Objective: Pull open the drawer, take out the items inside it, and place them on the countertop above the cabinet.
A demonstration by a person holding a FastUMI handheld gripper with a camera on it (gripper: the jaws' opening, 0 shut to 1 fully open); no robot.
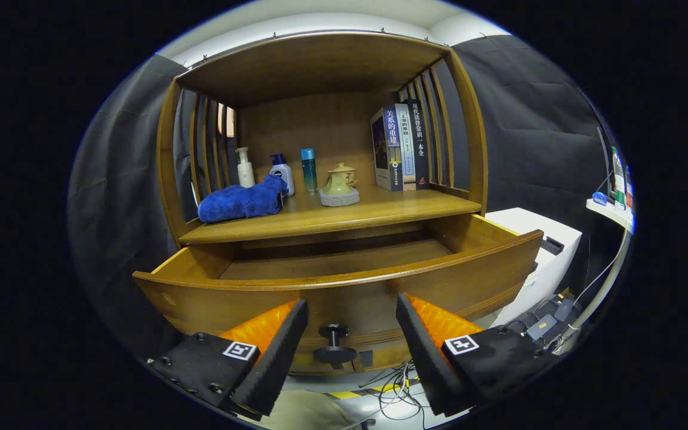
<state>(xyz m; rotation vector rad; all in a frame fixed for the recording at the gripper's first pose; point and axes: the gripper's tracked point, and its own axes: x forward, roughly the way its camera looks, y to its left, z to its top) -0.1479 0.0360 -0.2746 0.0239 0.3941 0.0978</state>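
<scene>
Drawer (344,280) pulled out of the wooden cabinet (320,65), just ahead of the gripper (351,325), its dark knob (334,343) between the two fingers but untouched by either. Gripper spread wide, holding nothing. On the countertop (380,212) above the drawer: blue towel (242,202), white pump bottle (244,168), blue-capped bottle (282,173), teal bottle (309,170), lidded ceramic cup (340,185) and upright books (401,146); visible part of the drawer floor bare.
</scene>
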